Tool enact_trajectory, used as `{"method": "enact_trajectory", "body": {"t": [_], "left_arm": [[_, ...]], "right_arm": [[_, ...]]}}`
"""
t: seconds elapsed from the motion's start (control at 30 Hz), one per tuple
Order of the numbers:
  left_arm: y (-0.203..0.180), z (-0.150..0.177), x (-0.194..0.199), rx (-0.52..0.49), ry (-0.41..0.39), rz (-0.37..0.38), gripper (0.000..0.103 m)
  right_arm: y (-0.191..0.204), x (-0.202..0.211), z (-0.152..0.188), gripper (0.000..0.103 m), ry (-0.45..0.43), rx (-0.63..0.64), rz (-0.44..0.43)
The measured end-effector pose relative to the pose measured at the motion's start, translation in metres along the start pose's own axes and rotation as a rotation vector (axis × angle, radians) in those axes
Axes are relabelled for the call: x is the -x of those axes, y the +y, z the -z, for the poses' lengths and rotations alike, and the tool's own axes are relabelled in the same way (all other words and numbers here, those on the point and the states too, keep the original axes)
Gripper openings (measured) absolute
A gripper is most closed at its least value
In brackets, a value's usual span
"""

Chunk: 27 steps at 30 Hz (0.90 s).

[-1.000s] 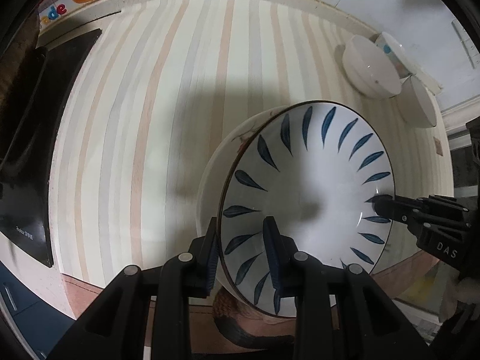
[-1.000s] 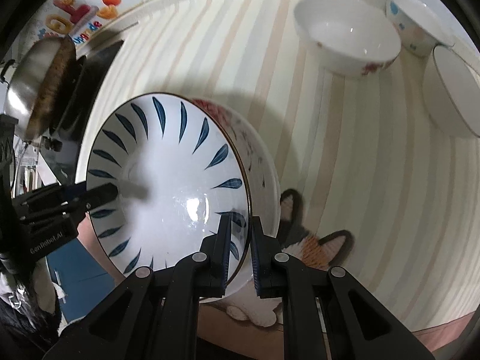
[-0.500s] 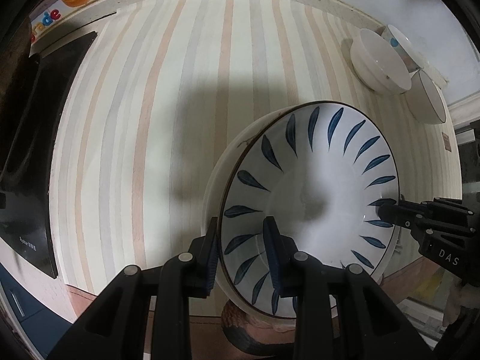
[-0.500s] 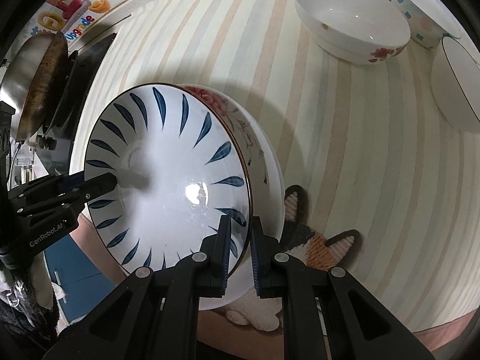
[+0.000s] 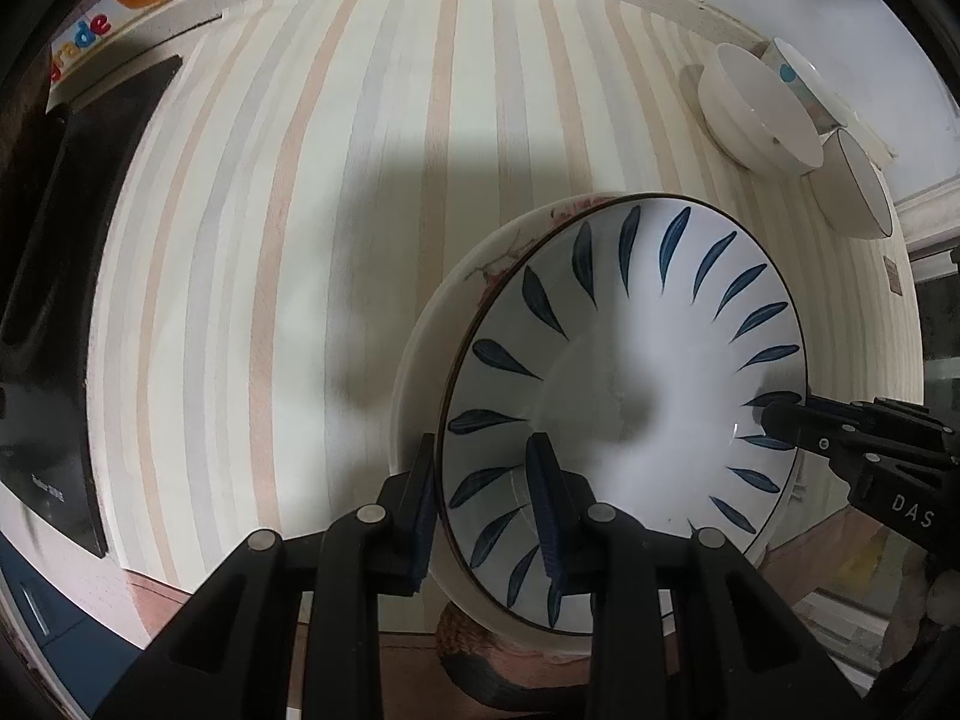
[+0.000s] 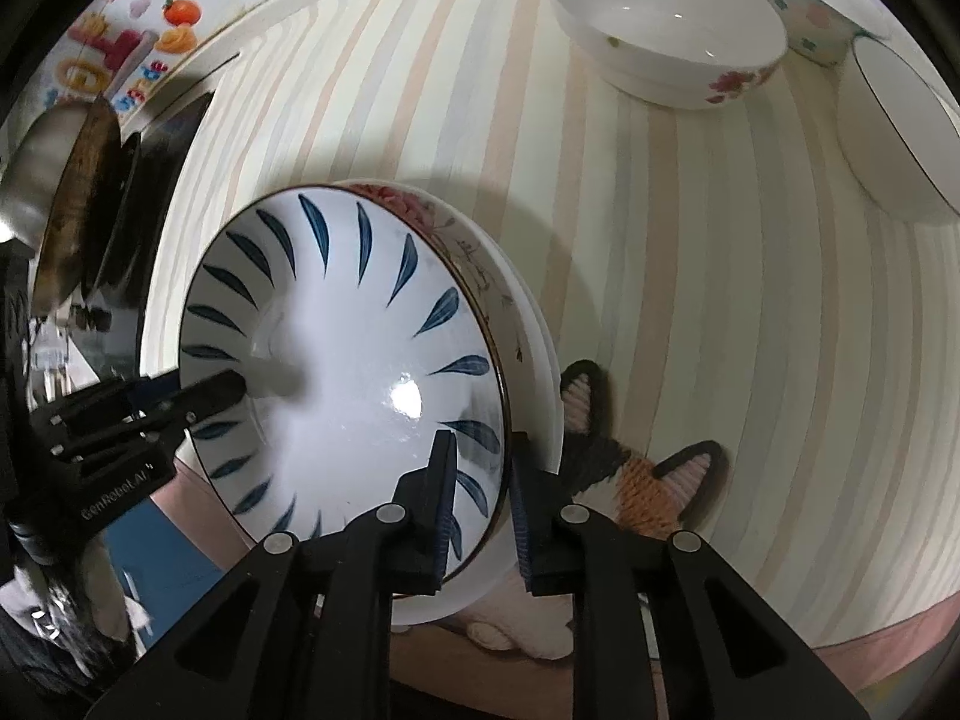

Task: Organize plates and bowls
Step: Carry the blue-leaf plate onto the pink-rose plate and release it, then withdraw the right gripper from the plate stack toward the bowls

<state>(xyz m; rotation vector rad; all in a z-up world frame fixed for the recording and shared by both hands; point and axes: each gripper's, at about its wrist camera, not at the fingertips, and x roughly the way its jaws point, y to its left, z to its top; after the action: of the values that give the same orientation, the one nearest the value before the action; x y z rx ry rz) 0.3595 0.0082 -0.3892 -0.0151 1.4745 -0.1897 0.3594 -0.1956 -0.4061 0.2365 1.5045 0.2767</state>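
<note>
A white plate with blue leaf marks (image 5: 630, 360) (image 6: 336, 360) lies on a floral-rimmed plate (image 5: 510, 246) (image 6: 474, 252) on the striped mat. My left gripper (image 5: 483, 510) points straight down and is shut on the blue plate's near rim; its tip also shows in the right wrist view (image 6: 210, 390). My right gripper (image 6: 480, 492) straddles the opposite rim. Its jaws are opening, and a gap shows between the pads and the rim. The right gripper's tip reaches in from the right edge of the left wrist view (image 5: 774, 420).
A white floral bowl (image 6: 666, 36), a dotted bowl (image 6: 810, 6) and a dark-rimmed bowl (image 6: 900, 120) sit at the mat's far right. A black hob (image 5: 54, 300) with a pan (image 6: 66, 198) lies left. A cat-shaped mat (image 6: 648, 480) lies beside the plates.
The right gripper's jaws have parted from the blue plate's rim, where they were pinched tight before. The left gripper's hold looks unchanged.
</note>
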Motion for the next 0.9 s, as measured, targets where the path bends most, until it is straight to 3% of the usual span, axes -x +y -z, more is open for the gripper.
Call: {"method": "enact_trajectory", "body": {"t": [0.63,0.9], "left_arm": [[0.007,-0.004,0.003,0.037,0.034,-0.004,0.026],[-0.002,0.012,0.030,-0.004,-0.039,-0.071,0.026]], "right_arm": [[-0.008,0.007,0.004,0.022,-0.016,-0.073,0.002],[0.006,0.027,0.016,0.024,-0.073,-0.047,0.043]]}}
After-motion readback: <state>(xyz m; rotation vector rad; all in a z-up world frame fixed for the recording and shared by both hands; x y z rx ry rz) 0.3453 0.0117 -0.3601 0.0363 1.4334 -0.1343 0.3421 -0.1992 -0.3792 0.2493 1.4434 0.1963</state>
